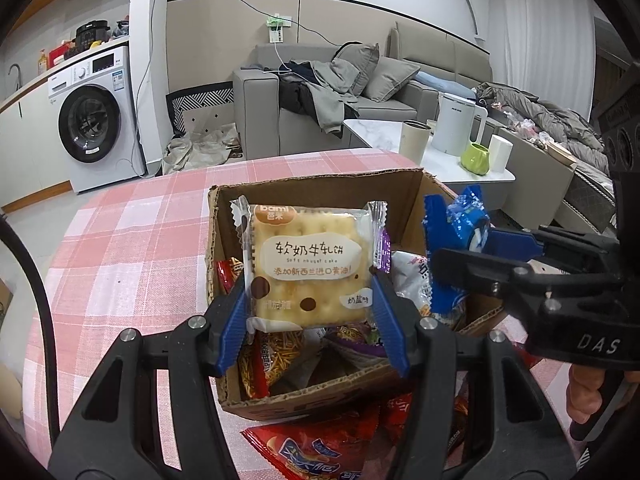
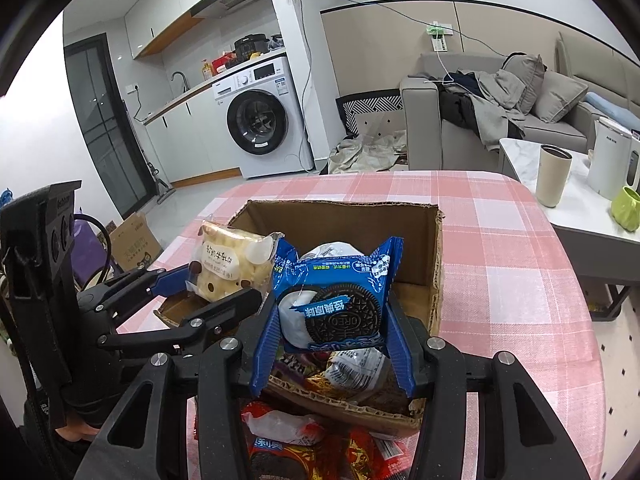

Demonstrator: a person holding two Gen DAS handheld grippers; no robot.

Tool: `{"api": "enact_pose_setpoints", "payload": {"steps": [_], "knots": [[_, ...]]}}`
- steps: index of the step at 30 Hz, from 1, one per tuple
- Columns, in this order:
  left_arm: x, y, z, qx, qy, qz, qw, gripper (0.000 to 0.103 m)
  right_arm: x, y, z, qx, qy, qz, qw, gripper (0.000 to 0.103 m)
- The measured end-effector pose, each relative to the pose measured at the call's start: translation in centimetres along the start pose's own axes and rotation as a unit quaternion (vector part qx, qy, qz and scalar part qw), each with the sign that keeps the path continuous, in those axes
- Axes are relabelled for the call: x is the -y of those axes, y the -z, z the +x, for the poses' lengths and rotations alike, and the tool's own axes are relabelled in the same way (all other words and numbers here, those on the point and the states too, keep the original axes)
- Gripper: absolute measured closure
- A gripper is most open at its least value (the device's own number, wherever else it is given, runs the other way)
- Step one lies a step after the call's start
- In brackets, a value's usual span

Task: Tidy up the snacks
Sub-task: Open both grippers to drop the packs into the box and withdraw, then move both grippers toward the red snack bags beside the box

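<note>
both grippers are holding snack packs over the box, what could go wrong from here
1. The left gripper pinches only the lower edges of the yellow nougat cracker pack; it could tip or slip out.
2. The right gripper with the blue Oreo pack sits close beside it, so they could collide over the brown cardboard box.
3. The box already holds heaped packets, so dropped packs might slide over its rim.

A home: washer [image 2: 262, 120] under counter mid-left, grey sofa [image 2: 520, 108] upper right, checked table [image 2: 500, 240] centre.
</note>
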State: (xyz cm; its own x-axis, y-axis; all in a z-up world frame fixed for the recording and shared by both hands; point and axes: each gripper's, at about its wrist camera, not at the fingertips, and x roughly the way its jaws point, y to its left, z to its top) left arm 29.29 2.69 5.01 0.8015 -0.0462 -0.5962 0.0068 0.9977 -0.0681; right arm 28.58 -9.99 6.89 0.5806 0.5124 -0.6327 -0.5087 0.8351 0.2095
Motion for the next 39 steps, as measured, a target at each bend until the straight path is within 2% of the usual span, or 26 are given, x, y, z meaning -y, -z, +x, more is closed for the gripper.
{"api": "enact_pose_setpoints", "payload": {"steps": [13, 17, 22, 23, 25, 27, 28, 29, 30, 39], "knots": [[0.4, 0.3, 0.0, 0.002, -0.007, 0.008, 0.9999, 0.047, 1.0, 0.0, 1.1, 0.001, 0.006, 0.000, 1.000, 0.053], [0.4, 0.2, -0.6, 0.000, -0.006, 0.002, 1.0000, 0.043, 1.1, 0.0, 0.5, 0.010, 0.006, -0.003, 1.000, 0.049], [0.5, 0.5, -1.9, 0.003, -0.004, 0.000, 1.0000, 0.028, 1.1, 0.2, -1.5, 0.035, 0.010, -0.002, 0.999, 0.030], [0.5, 0.5, -2.3, 0.006, -0.001, -0.002, 1.0000, 0.022, 1.2, 0.2, -1.9, 0.038, 0.011, -0.002, 0.999, 0.026], [0.4, 0.7, -3.2, 0.011, 0.004, -0.007, 0.9999, 0.019, 1.4, 0.4, -2.7, 0.040, 0.012, 0.000, 0.999, 0.010], [0.3, 0.9, -3.9, 0.010, 0.008, -0.010, 0.9999, 0.017, 1.7, 0.8, -3.5, 0.041, 0.010, 0.006, 0.999, 0.005], [0.3, 1.0, -4.3, 0.009, 0.010, -0.011, 0.9999, 0.011, 1.9, 1.2, -4.0, 0.041, 0.009, 0.009, 0.999, 0.002], [0.3, 1.1, -4.6, 0.010, 0.010, -0.012, 0.9998, 0.003, 2.0, 1.4, -4.4, 0.042, 0.007, 0.010, 0.999, 0.001], [0.2, 1.3, -5.1, 0.014, 0.008, -0.013, 0.9998, 0.000, 1.9, 1.6, -4.7, 0.043, 0.007, 0.011, 0.999, 0.001], [-0.6, 3.0, -8.5, 0.023, 0.004, -0.023, 0.9994, 0.000, 1.6, 4.5, -6.7, 0.031, 0.015, 0.001, 0.999, 0.001]]}}
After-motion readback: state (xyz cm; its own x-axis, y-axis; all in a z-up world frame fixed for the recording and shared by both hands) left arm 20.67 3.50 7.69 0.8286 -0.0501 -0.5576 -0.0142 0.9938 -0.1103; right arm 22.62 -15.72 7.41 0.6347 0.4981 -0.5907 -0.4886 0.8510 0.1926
